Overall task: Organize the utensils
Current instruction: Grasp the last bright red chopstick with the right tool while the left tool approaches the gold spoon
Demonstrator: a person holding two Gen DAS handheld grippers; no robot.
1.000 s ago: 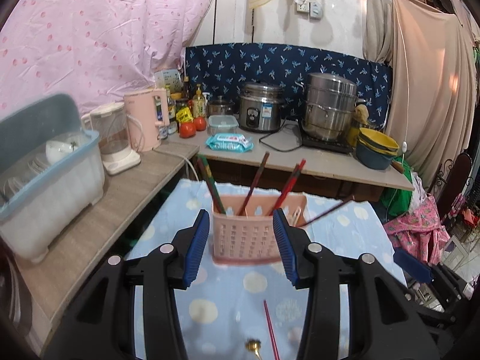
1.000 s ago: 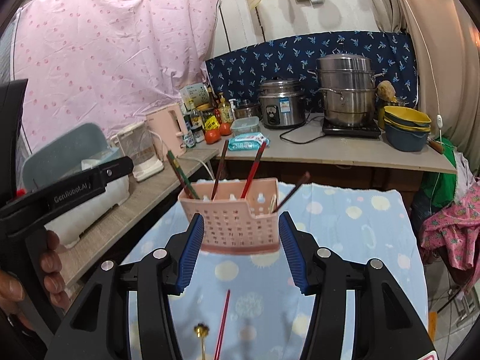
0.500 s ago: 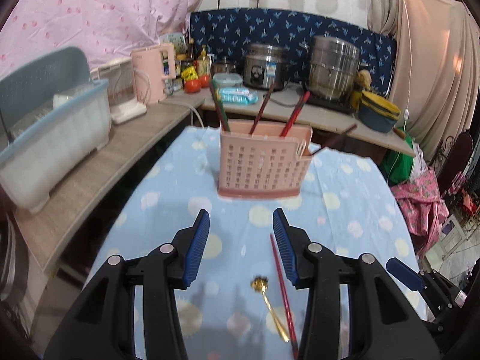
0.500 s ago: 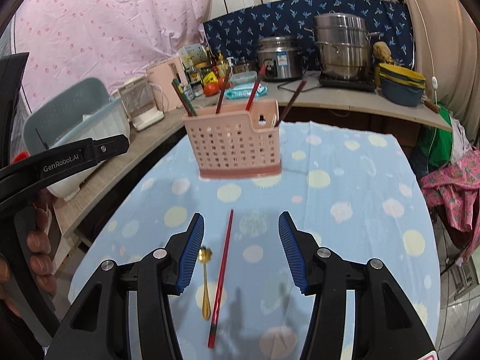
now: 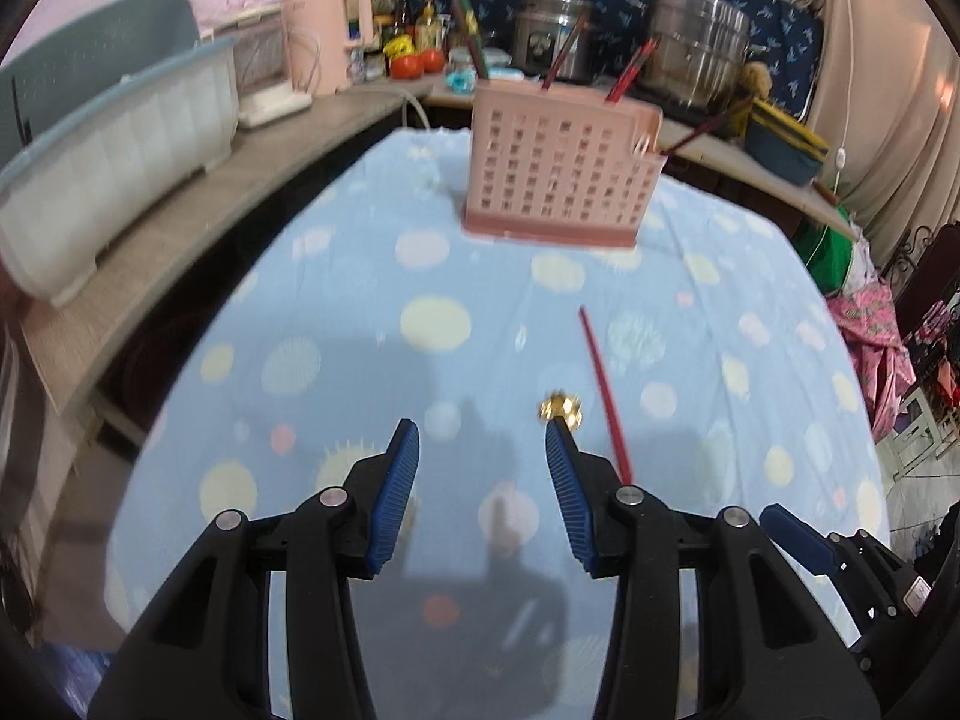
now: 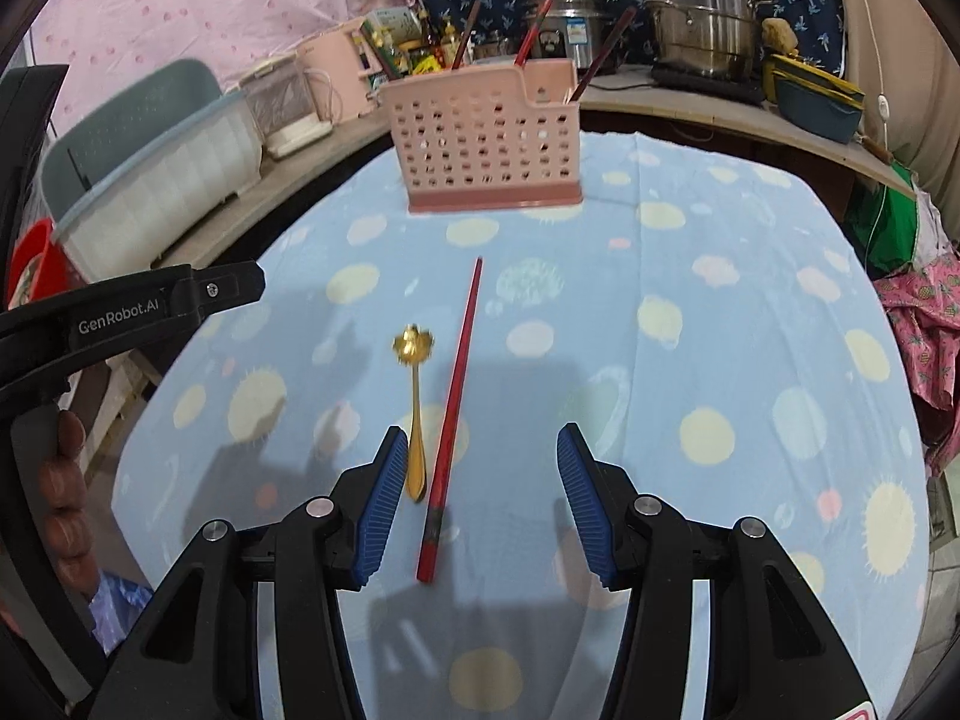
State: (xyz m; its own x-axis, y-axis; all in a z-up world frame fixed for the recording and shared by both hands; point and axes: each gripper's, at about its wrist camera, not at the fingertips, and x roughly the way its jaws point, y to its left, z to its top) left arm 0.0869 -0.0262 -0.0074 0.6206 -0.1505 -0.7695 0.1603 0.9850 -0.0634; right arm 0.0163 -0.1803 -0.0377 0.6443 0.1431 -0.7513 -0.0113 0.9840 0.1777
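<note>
A pink perforated utensil basket (image 5: 561, 174) (image 6: 489, 141) stands at the far side of the table with several chopsticks sticking out of it. On the cloth lie a red chopstick (image 6: 453, 414) (image 5: 603, 387) and a gold spoon (image 6: 414, 402) (image 5: 561, 407) side by side. My left gripper (image 5: 480, 438) hangs open over bare cloth, the spoon's bowl just past its right fingertip. My right gripper (image 6: 477, 441) is open too, above the near ends of the chopstick and spoon, touching neither.
The table wears a light blue dotted cloth (image 6: 690, 324). A wooden counter at the left carries a blue-rimmed dish bin (image 5: 114, 144) and a pink kettle (image 5: 327, 42). Steel pots (image 6: 699, 12) and stacked bowls (image 6: 816, 96) stand on the back counter. A hand (image 6: 60, 480) holds the left gripper's handle.
Both grippers have sunk toward the table and tilted down. The basket has slid up in both views, and the chopstick and spoon have come in near the fingertips. Jaw gaps are unchanged.
</note>
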